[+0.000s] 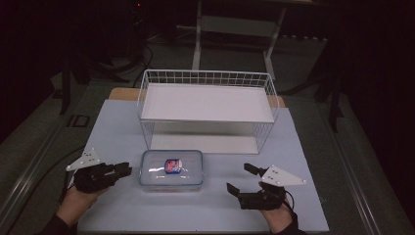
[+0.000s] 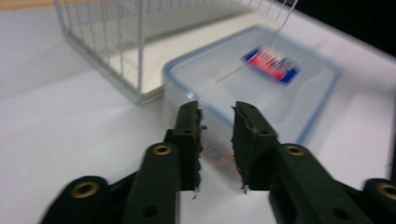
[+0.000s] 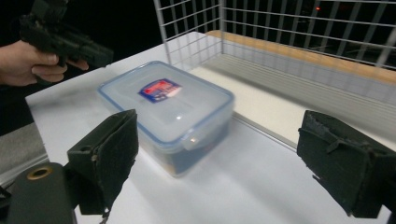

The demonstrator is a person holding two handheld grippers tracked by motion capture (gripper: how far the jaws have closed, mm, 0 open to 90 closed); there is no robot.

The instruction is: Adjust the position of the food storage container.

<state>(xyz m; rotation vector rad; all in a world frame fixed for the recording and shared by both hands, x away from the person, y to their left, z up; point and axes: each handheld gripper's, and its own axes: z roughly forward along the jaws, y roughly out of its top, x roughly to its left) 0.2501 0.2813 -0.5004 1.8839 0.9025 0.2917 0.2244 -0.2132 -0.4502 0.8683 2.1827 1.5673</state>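
Note:
A clear plastic box [image 1: 171, 169] with a blue-rimmed lid and a red and blue label sits on the table in front of a white wire rack [image 1: 205, 78]. My left gripper [image 1: 127, 170] lies level just left of the box, apart from it. In the left gripper view its jaws [image 2: 217, 109] stand nearly together with a narrow gap, pointing at the box [image 2: 261, 79] corner and gripping nothing. My right gripper [image 1: 240, 177] is to the right of the box, a little off it. Its jaws [image 3: 222, 126] stand wide apart, nothing between them, facing the box [image 3: 168, 102].
The wire rack [image 3: 280, 28] has a white shelf on top and an open lower level behind the box. A pale blue mat [image 1: 117, 127] covers the table. The other hand and the left gripper [image 3: 100, 55] show beyond the box in the right gripper view. Dark floor surrounds the table.

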